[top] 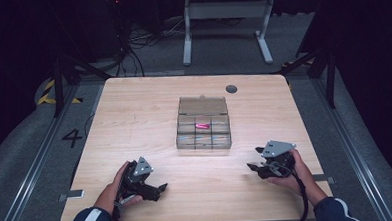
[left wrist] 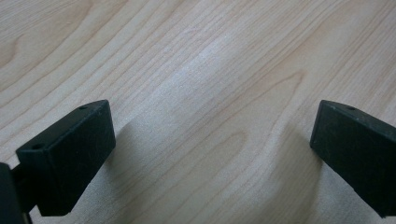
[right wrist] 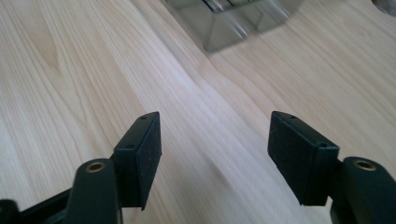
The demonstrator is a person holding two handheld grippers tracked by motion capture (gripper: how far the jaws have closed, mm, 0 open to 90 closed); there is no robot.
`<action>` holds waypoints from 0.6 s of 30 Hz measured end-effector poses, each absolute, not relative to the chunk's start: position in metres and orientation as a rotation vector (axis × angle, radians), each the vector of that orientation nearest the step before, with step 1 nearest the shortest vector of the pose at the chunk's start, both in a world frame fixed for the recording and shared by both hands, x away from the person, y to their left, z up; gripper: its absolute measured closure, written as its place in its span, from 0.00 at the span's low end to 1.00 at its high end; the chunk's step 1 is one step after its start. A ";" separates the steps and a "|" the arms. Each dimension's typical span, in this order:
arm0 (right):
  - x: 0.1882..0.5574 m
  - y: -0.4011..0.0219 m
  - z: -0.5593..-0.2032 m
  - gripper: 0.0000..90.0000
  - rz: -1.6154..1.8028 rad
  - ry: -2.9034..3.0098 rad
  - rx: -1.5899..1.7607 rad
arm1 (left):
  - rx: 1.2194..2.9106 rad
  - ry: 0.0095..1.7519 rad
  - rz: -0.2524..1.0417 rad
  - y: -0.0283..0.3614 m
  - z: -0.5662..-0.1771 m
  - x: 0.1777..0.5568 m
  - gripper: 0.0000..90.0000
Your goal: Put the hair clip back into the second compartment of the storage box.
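High view: clear compartment box (top: pixel 204 130) sat mid-table (top: pixel 134 113), lid tipped open at its far side, a small pink item (top: pixel 202 125) in a middle cell. Left gripper (top: pixel 156 190) lay near the table's front edge, well to the box's near left; right gripper (top: pixel 253 159) sat to the box's near right, closer to it, aimed leftward. Neither touched the box.

Left gripper view: both fingers (left wrist: pixel 70 158) stood wide apart over bare wood, nothing between them.

Right gripper view: fingers (right wrist: pixel 142 156) were parted, empty, with the box corner (right wrist: pixel 233 21) blurred at the top of the frame, well ahead.

Judgement: the step looked like an approach to the box. To do it well, the right gripper should slow before reaching the box wall, come in above the rim, and line the fingers up with one cell so they clear the dividers. Left gripper could steady the box's near-left side against sliding.
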State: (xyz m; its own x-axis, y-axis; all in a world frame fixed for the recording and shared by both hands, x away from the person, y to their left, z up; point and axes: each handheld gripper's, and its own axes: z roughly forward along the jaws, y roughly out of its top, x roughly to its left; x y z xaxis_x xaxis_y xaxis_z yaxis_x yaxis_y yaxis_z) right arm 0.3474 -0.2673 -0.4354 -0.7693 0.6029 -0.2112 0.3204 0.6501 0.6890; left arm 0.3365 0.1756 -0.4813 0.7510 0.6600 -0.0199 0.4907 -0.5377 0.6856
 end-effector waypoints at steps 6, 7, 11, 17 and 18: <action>0.332 -0.300 -0.453 0.33 0.908 2.405 0.842 | 2.250 0.857 0.313 0.175 -0.481 0.337 0.01; 0.331 -0.304 -0.455 0.33 0.911 2.400 0.862 | 2.249 0.858 0.313 0.175 -0.481 0.337 0.01; 0.328 -0.316 -0.462 0.29 0.931 2.391 0.913 | 2.250 0.855 0.313 0.175 -0.481 0.337 0.01; 0.330 -0.328 -0.469 0.23 1.033 2.373 1.023 | 2.247 0.865 0.312 0.175 -0.481 0.336 0.00; 0.331 -0.328 -0.469 0.23 1.031 2.375 1.026 | 2.248 0.862 0.313 0.175 -0.481 0.336 0.00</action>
State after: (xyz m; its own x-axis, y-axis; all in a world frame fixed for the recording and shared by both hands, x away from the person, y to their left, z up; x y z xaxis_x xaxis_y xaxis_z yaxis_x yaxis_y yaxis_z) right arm 0.3305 -0.3279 -0.4692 -0.6743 0.7377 -0.0335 0.4796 0.4719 0.7398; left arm 0.3363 0.1752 -0.4814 0.7495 0.6616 -0.0228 0.4928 -0.5346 0.6865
